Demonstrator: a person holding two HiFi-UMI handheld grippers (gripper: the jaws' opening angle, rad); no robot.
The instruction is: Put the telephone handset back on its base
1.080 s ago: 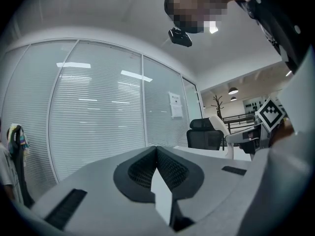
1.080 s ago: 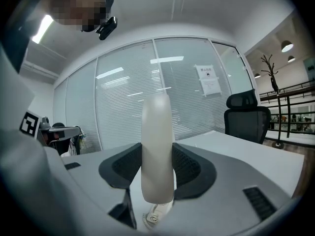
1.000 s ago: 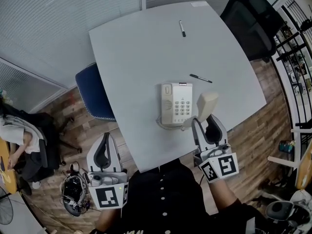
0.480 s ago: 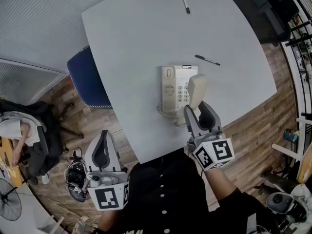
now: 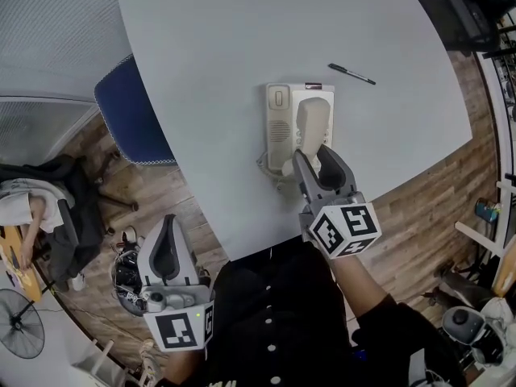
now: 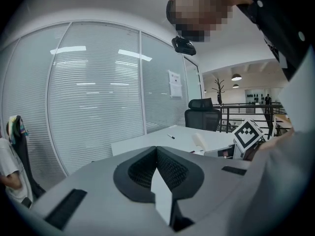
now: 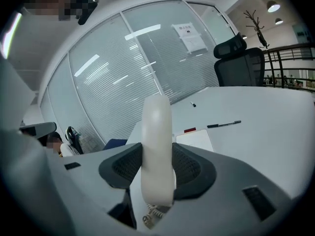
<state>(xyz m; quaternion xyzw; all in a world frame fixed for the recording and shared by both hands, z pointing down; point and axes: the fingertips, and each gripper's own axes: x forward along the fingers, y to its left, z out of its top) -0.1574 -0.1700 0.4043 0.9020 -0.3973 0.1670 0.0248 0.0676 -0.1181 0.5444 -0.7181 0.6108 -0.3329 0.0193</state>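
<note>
One handset (image 5: 313, 121), gripped at its near end by the R gripper (image 5: 312, 153) jaws, is held over the base (image 5: 278, 129) on the bench (image 5: 210, 63); its long axis lies along the base's length, far end pointing away from the person. L gripper (image 5: 168, 222) jaws: closed, empty.

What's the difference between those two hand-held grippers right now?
The right gripper has its fingers clamped on the cream handset; the left gripper has its fingers closed together on nothing. The right one reaches over the table, above the phone base; the left one hangs beside the table, over the floor. Both are grey and carry a marker cube.
</note>
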